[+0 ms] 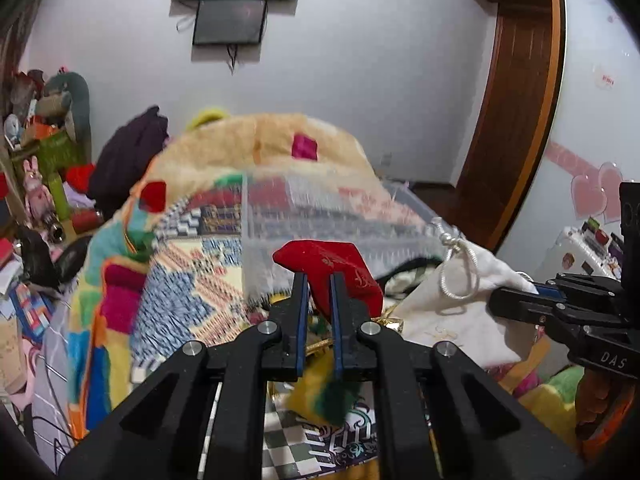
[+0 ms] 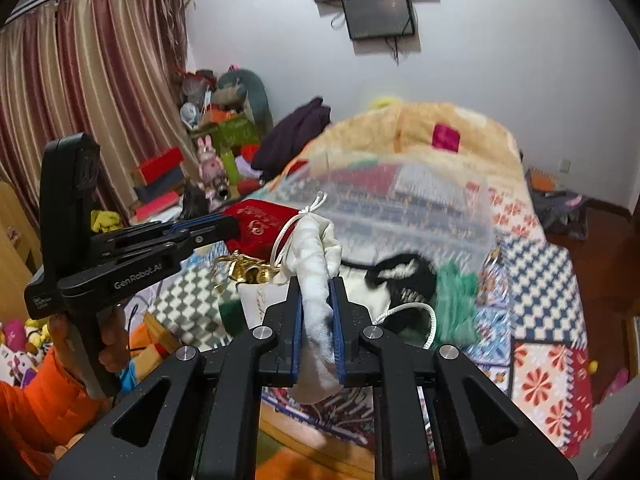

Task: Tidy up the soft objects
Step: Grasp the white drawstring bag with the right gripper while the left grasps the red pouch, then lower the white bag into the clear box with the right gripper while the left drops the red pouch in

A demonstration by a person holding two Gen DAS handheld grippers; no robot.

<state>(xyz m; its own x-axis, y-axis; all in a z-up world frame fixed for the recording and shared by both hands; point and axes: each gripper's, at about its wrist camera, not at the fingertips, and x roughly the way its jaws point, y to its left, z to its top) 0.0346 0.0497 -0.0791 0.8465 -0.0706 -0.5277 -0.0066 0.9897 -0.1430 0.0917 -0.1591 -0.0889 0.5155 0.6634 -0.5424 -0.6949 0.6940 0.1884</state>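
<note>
My left gripper (image 1: 319, 280) is shut on a red velvet pouch (image 1: 336, 266) with gold print and holds it in the air over the bed; it also shows in the right wrist view (image 2: 256, 228). My right gripper (image 2: 316, 284) is shut on a white drawstring pouch (image 2: 316, 248) with a white cord; in the left wrist view the white pouch (image 1: 468, 292) spreads out at the right, with the right gripper (image 1: 516, 300) holding its edge. A clear plastic storage box (image 2: 404, 216) lies blurred just beyond both pouches.
The bed carries a patchwork quilt (image 2: 532, 288) and a beige blanket heap (image 1: 256, 144). A black-and-white cloth (image 2: 400, 276), a green plush piece (image 2: 456, 300) and gold tassels (image 2: 244, 268) lie below. Clutter and toys (image 2: 224, 132) stand at the left by the curtain (image 2: 88, 92).
</note>
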